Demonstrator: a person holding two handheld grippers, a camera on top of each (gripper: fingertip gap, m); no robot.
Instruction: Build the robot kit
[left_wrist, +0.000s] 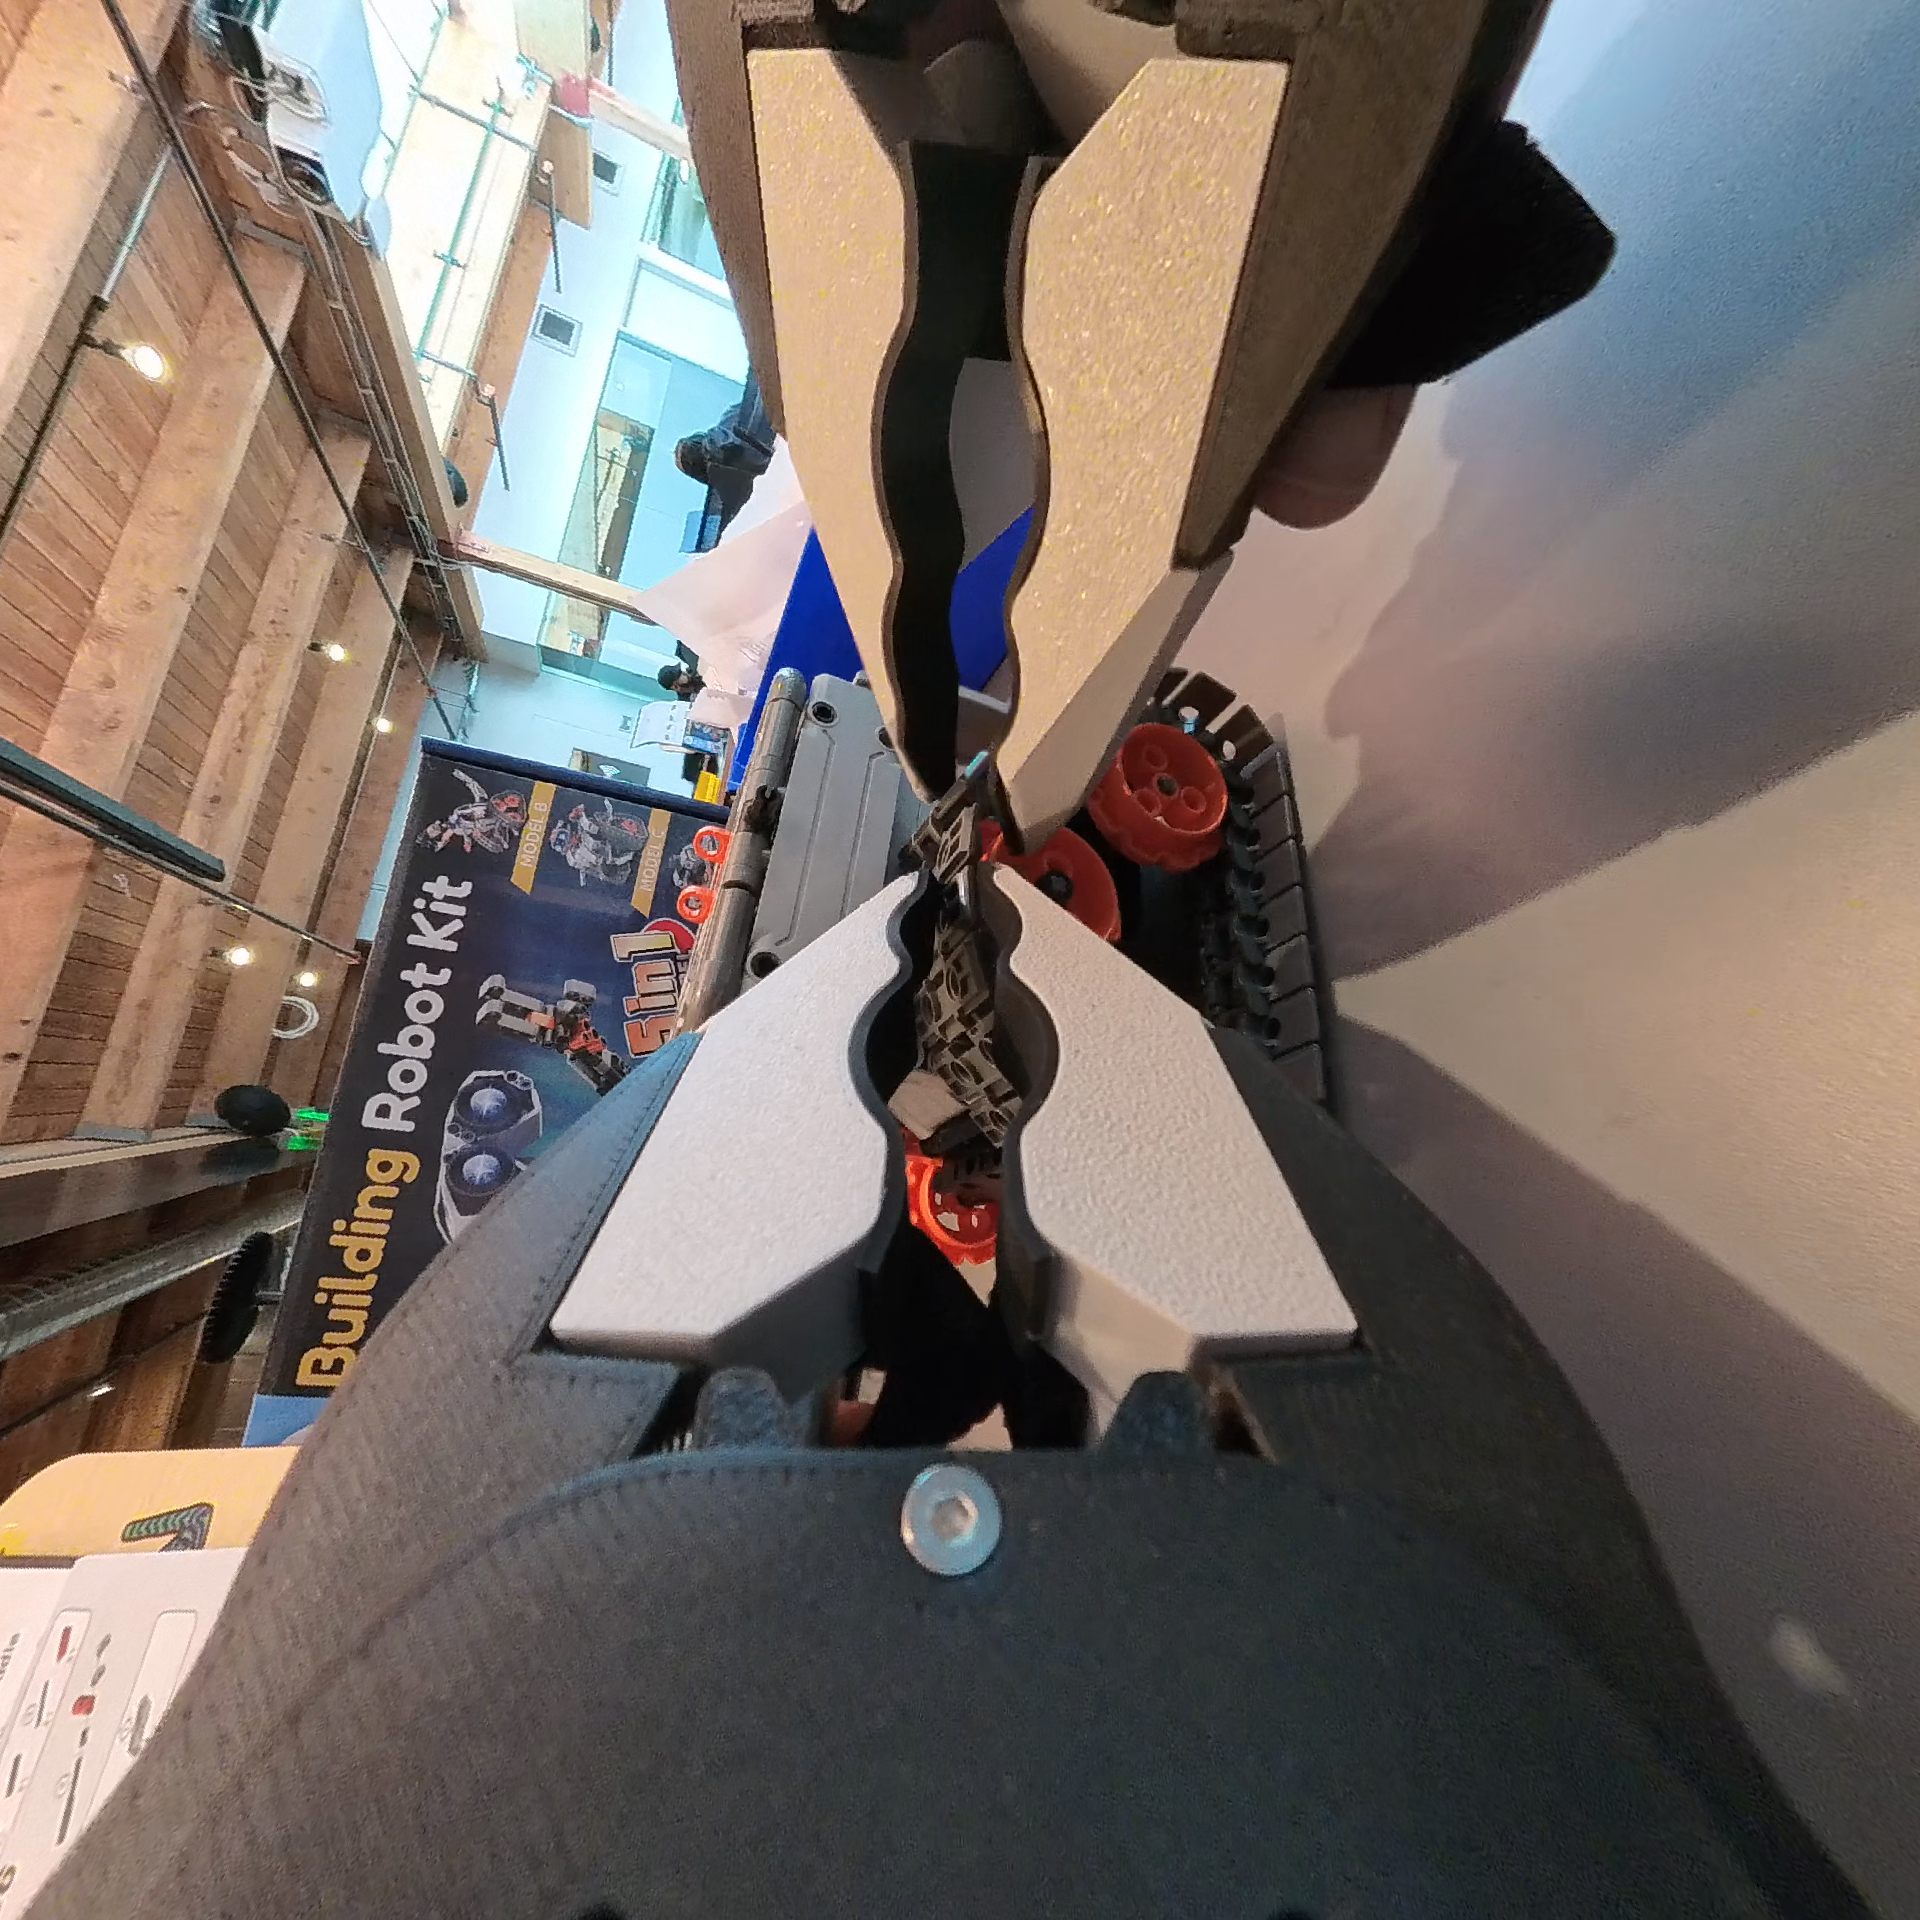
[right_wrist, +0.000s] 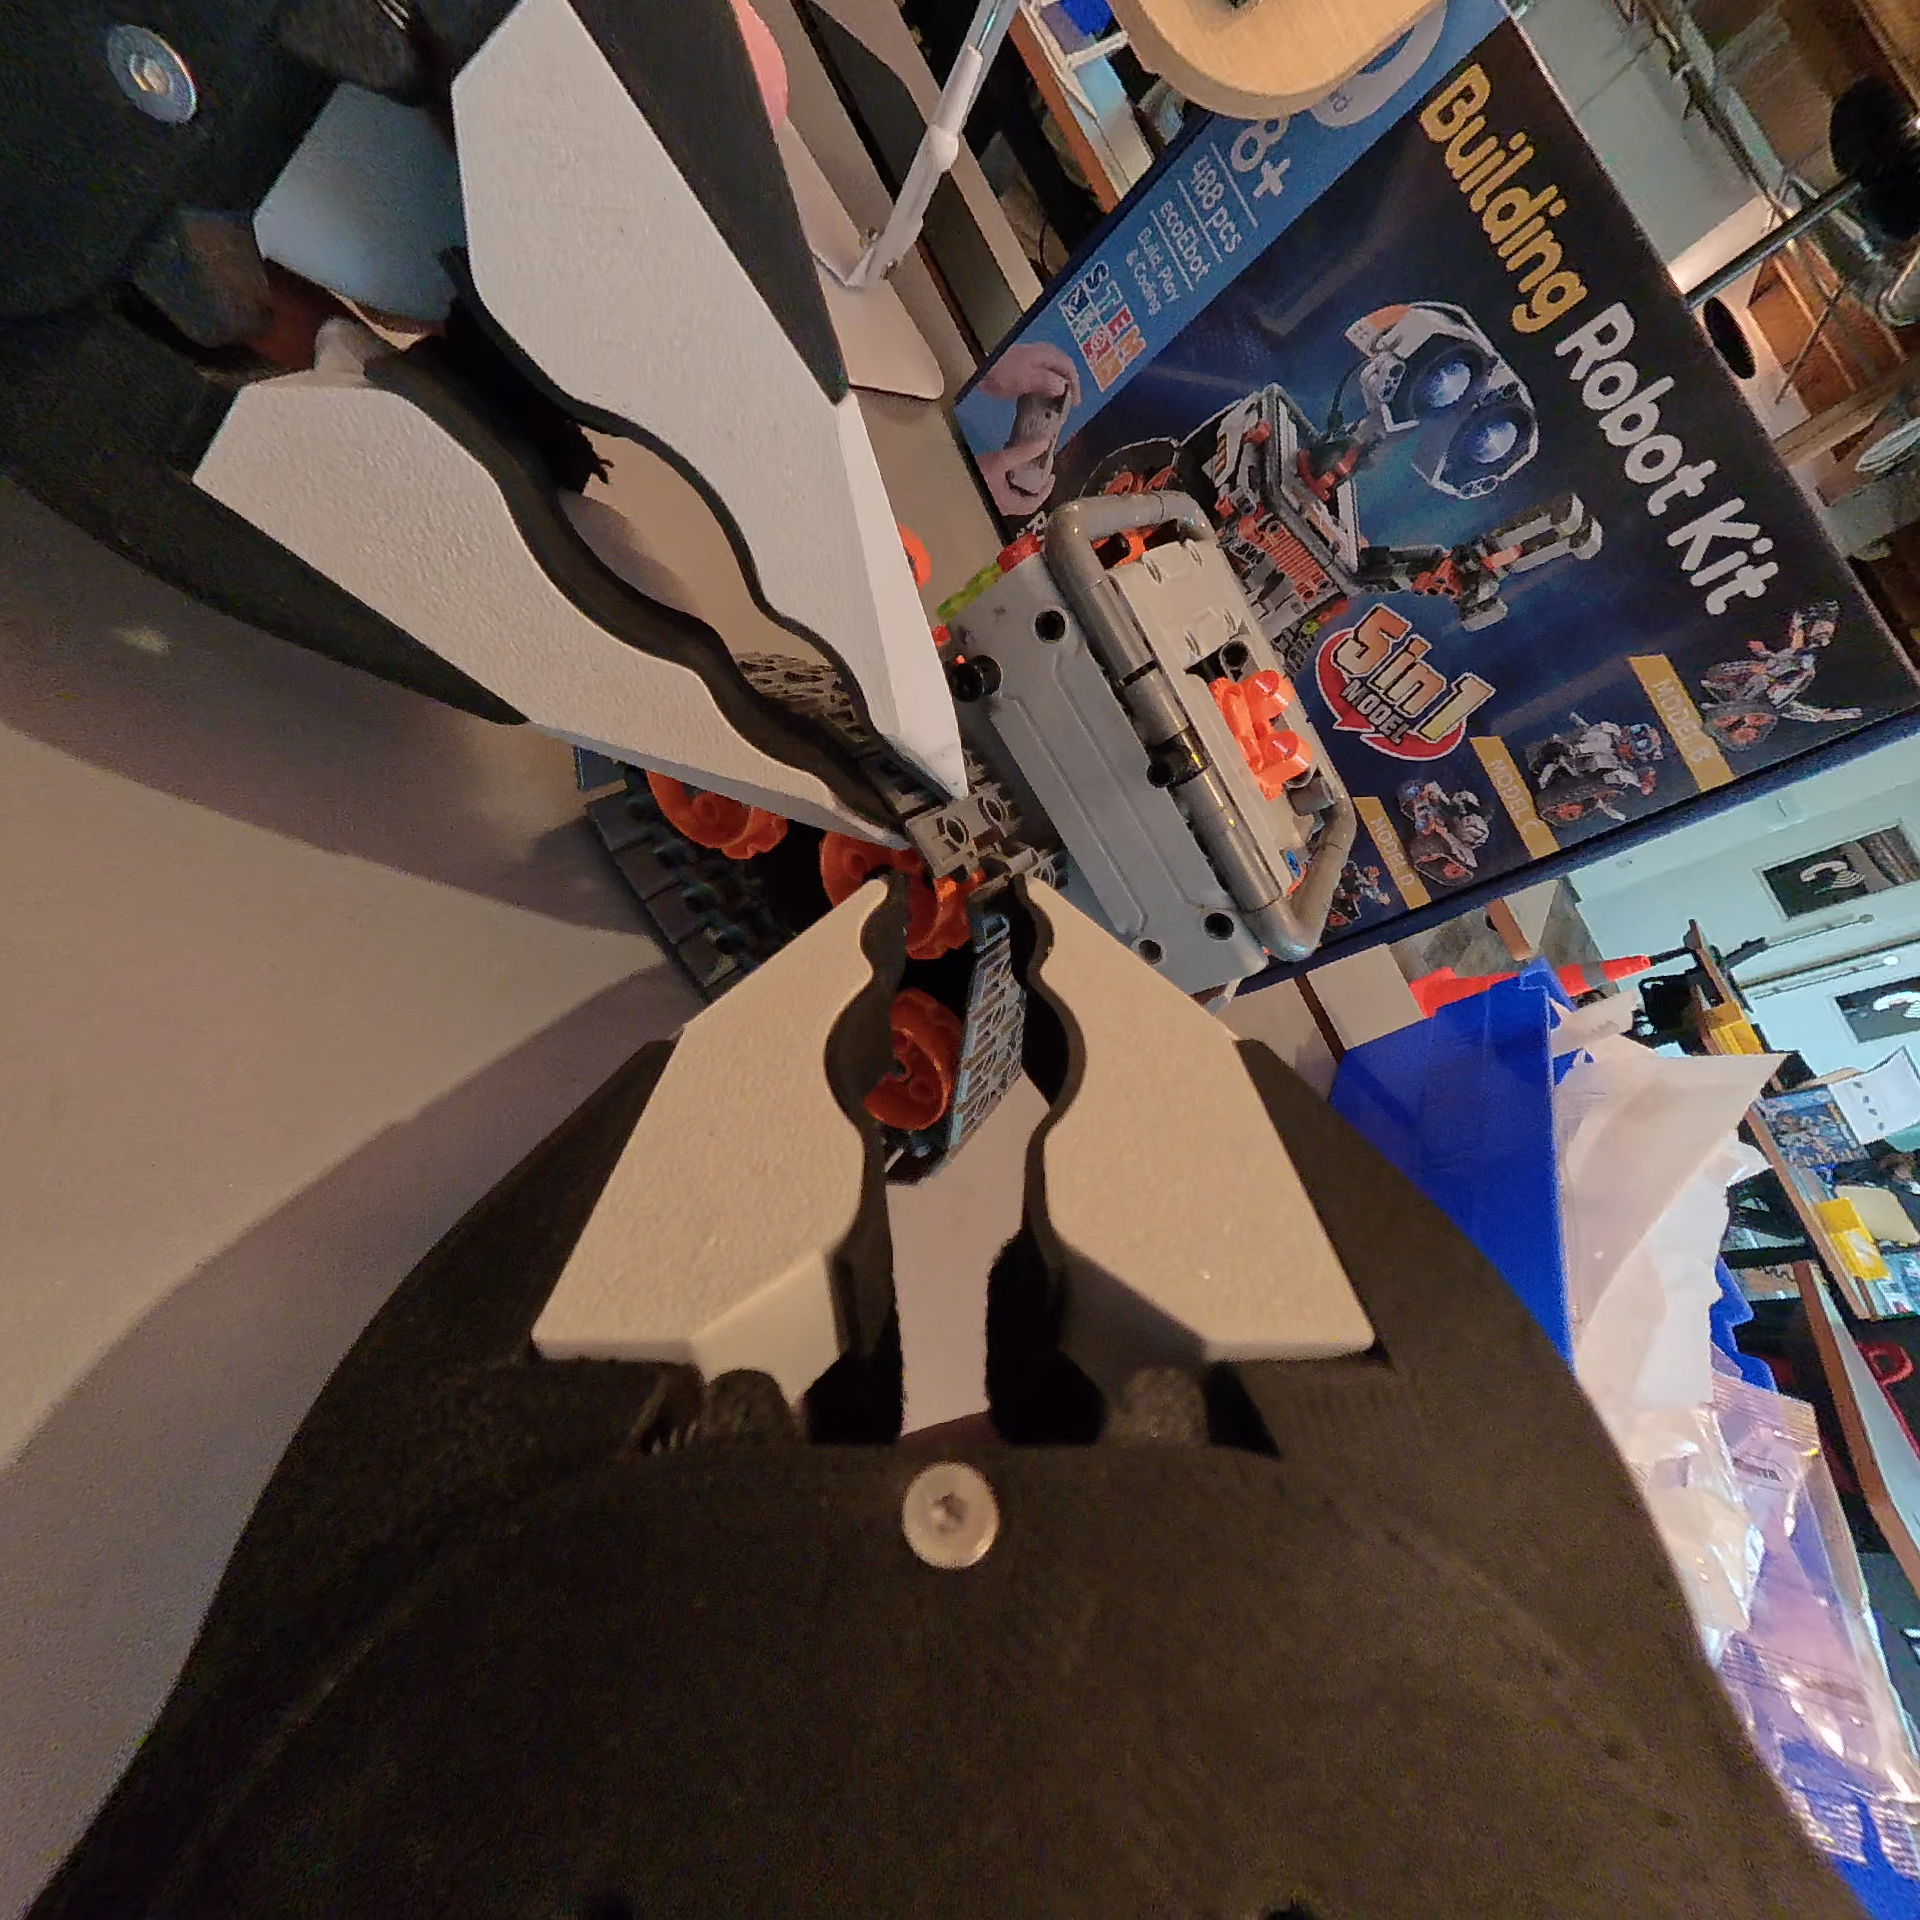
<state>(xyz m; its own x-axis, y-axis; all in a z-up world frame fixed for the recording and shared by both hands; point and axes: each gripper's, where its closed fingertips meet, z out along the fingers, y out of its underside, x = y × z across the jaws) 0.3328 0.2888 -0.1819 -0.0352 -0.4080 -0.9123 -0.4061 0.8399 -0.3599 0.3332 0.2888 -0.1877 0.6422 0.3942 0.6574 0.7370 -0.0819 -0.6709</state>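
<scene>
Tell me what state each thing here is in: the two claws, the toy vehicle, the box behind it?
Left gripper: shut on the grey track strip.
Right gripper: closed around that strip's other end.
Tracked toy: partly built, on its side, orange wheels exposed.
Kit box: standing upright behind the toy.

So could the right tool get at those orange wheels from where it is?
Probably not directly: the right tool is shut on the grey beam assembly, and the left tool crowds the orange wheels.
</scene>
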